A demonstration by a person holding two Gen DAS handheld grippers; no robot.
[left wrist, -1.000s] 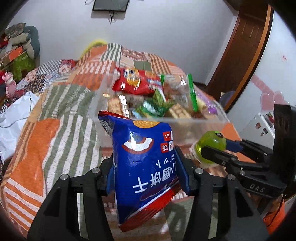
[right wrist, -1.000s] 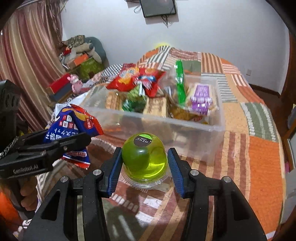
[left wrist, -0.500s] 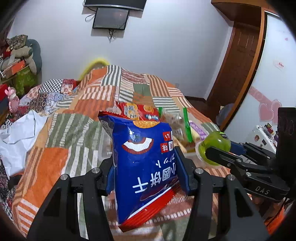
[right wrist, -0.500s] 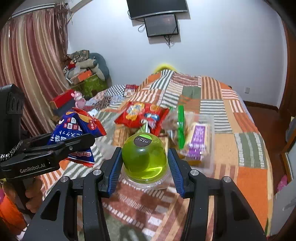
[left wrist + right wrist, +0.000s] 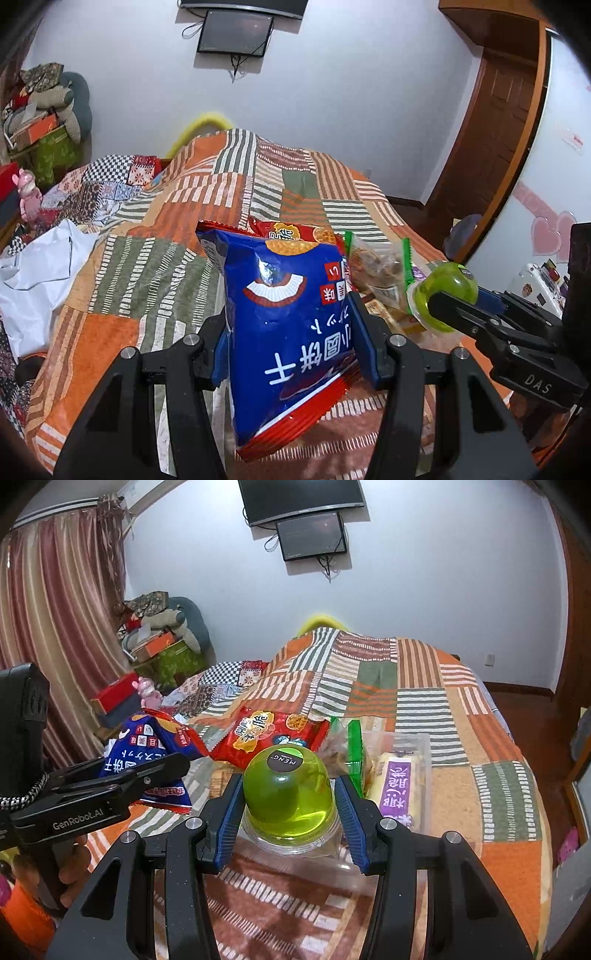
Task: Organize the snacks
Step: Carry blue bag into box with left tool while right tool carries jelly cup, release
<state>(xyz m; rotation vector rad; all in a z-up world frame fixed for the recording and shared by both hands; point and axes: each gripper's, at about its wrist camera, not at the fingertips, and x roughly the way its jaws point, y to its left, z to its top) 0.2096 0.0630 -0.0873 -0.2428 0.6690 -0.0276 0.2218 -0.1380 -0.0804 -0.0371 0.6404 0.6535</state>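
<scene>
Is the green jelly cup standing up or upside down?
Upside down. In the right gripper, the green jelly cup has its dome and round black label on top, wide clear rim underneath.

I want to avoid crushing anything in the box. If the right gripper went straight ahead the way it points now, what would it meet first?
Probably the snacks in the clear box: the right gripper, shut on the green jelly cup, points at the red snack bag and green-edged packet just beyond. Depth is uncertain.

The blue snack bag is glossy, crinkled foil-like plastic, the green jelly cup smooth translucent plastic with a matt black label, the grippers' fingers matt black plastic with ribbed blue pads, the patchwork quilt coarse woven cloth, and the door polished brown wood.
</scene>
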